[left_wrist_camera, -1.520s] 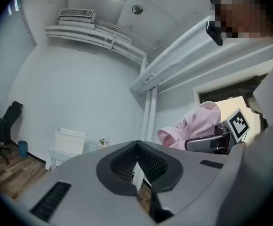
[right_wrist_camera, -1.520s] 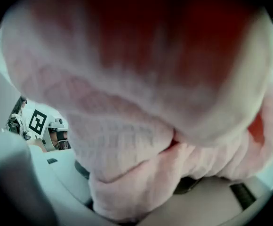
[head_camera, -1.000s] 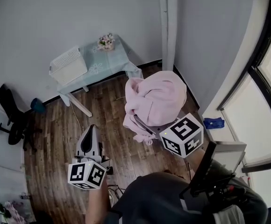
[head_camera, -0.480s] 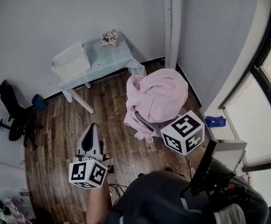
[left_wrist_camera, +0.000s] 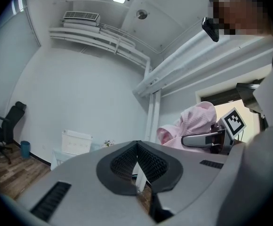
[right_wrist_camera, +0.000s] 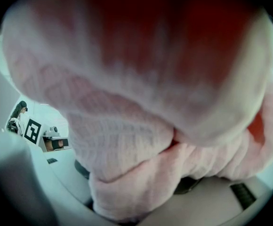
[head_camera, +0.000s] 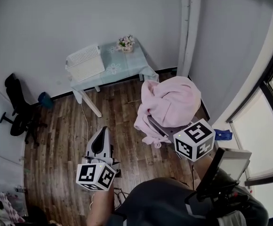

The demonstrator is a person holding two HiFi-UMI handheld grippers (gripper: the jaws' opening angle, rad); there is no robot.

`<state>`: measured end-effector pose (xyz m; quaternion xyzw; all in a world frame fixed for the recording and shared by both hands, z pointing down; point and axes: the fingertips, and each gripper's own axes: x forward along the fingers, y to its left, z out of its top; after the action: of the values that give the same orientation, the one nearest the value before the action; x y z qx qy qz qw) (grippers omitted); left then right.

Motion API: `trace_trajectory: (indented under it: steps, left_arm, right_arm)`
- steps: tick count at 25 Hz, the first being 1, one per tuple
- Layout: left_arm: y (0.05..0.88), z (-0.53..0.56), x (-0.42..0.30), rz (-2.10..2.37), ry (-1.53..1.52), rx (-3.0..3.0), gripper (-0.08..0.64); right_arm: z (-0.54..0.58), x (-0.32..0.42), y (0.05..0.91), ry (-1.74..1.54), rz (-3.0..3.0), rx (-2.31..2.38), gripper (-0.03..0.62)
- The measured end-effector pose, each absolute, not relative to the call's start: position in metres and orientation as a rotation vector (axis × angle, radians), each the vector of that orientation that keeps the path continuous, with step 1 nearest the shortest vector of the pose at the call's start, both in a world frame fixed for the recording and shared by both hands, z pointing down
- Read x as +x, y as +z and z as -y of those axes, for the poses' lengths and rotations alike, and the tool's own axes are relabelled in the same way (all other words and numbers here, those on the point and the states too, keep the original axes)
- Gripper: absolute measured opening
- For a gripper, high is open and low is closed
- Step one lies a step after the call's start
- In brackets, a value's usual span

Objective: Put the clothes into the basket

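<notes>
A bulky pink garment (head_camera: 170,102) hangs bunched over my right gripper (head_camera: 156,126), whose jaws are shut on it; the cloth fills the right gripper view (right_wrist_camera: 141,126) and hides the fingertips. My left gripper (head_camera: 100,138) is held out over the wooden floor, shut with nothing in it; its dark pads (left_wrist_camera: 127,161) meet along a thin line. The white basket (head_camera: 85,62) stands on the left end of a small table (head_camera: 127,66) against the far wall, well ahead of both grippers. It also shows in the left gripper view (left_wrist_camera: 76,141).
A small pot of flowers (head_camera: 125,42) sits at the table's back right. A black office chair (head_camera: 19,112) and a teal bin (head_camera: 44,99) stand at the left. A white pillar (head_camera: 189,27) and a window sill with a blue item (head_camera: 223,134) are at the right.
The table and basket now sit lower and further right in the head view. Both grippers have shifted a little right along with it. The pink garment stays in the right gripper.
</notes>
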<state>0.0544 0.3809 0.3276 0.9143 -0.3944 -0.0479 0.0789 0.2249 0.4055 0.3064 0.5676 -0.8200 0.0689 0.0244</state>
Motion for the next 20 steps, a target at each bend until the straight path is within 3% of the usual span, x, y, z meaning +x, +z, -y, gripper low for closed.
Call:
trace_trajectory:
  steps: [10,20]
  left_arm:
    - [0.33,-0.352,-0.021,1.218,-0.173,2.714,0.009]
    - [0.351,-0.328,-0.042,1.303,-0.168,2.647,0.01]
  right_arm:
    - [-0.374,0.173,0.308,0.209,2.5,1.785,0.318]
    - [-0.346,0.159,0.315,0.197,2.541,1.695,0.318]
